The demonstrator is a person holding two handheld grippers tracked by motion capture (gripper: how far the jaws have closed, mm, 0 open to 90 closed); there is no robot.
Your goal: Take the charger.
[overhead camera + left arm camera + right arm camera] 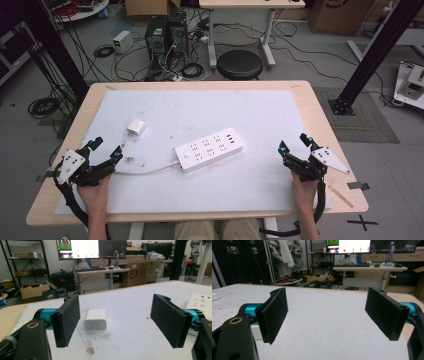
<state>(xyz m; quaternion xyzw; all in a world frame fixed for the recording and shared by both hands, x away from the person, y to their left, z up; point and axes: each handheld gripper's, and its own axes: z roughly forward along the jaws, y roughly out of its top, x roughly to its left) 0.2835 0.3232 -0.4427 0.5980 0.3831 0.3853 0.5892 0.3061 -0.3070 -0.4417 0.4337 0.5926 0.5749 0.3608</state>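
Observation:
A white power strip point(210, 149) lies at the middle of the white mat point(200, 115), its cord running left toward my left gripper point(106, 148). A small white charger plug point(136, 126) rests on the mat ahead of that gripper. In the left gripper view the charger point(95, 319) lies prongs toward me, beyond and between the wide-apart jaws, and the strip's edge point(202, 302) shows at right. My left gripper point(117, 320) is open and holds nothing. My right gripper point(296, 144) sits at the mat's right edge, open, with bare mat between its jaws point(329, 315).
The wooden table's edges point(325, 120) frame the mat. A black round stool point(239, 63) stands beyond the far edge, with computer towers point(165, 35) and tangled cables on the floor. A black frame post point(370, 55) rises at the right.

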